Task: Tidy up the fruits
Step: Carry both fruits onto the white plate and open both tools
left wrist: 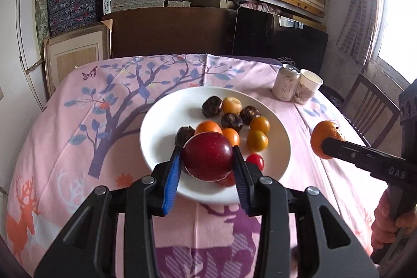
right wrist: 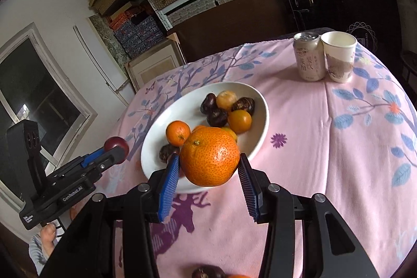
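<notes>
One plate (left wrist: 161, 119), one can (left wrist: 286, 85), one cup (left wrist: 308, 89), maybe five chestnuts (left wrist: 211, 106)

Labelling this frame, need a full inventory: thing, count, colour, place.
plate: 1, white, mid-table on the cloth
chestnuts: about 5, dark brown, on plate
small fruits: about 6, orange-yellow, on plate
tomatoes: at least 2, red, plate's near edge
can: 1, pale, far side of table
cup: 1, white, beside can
cloth: 1, pink, covers table
apple: 1, dark red, in left gripper
orange: 1, orange, in right gripper
</notes>
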A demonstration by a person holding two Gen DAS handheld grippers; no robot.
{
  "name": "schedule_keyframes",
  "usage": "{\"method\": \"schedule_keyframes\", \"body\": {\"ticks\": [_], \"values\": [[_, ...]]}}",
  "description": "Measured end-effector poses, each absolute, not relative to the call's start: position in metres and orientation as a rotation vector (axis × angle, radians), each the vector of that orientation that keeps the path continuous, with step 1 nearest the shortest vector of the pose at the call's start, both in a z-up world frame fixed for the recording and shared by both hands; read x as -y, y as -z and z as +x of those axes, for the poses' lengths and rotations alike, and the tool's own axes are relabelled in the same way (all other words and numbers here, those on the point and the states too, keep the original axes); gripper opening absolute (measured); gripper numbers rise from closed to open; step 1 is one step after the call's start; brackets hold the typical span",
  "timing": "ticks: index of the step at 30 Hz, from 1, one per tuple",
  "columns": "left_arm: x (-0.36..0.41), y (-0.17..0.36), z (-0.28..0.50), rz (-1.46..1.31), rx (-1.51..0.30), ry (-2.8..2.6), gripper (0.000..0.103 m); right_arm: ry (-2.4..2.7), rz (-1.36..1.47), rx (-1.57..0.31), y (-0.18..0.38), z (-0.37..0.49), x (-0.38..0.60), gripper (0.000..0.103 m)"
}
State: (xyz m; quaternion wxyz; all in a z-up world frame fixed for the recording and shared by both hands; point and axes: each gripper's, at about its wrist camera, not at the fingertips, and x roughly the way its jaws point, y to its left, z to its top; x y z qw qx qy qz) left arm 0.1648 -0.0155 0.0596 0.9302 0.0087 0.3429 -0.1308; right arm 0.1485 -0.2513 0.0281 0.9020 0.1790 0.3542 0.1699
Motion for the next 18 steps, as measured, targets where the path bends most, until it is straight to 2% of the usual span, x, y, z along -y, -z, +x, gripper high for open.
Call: {"method": "schedule_keyframes", "body": {"ticks": [9, 12, 13, 14, 15, 18], "values": [[0.011, -0.035, 0.244, -0.016, -0.755, 0.228, 0.037, -0.406, 0.300, -0.807, -0.015, 0.209, 0.208, 0.046], [0.007, -0.017, 0.256, -0.019, -0.802, 0.222, 0.038, -0.429, 0.271, -0.848, -0.004, 0.219, 0.198, 0.049], [0.006, -0.013, 0.257, -0.018, -0.809, 0.213, 0.042, -0.431, 0.267, -0.854, -0.001, 0.220, 0.197, 0.060], [0.004, -0.010, 0.257, -0.019, -0.811, 0.200, 0.055, -0.422, 0.273, -0.850, -0.001, 0.220, 0.199, 0.065], [0.002, -0.010, 0.255, -0.020, -0.801, 0.187, 0.063, -0.411, 0.287, -0.840, -0.001, 0.218, 0.203, 0.065], [-0.001, -0.018, 0.242, -0.020, -0.767, 0.178, 0.073, -0.420, 0.310, -0.811, -0.010, 0.208, 0.213, 0.065]]}}
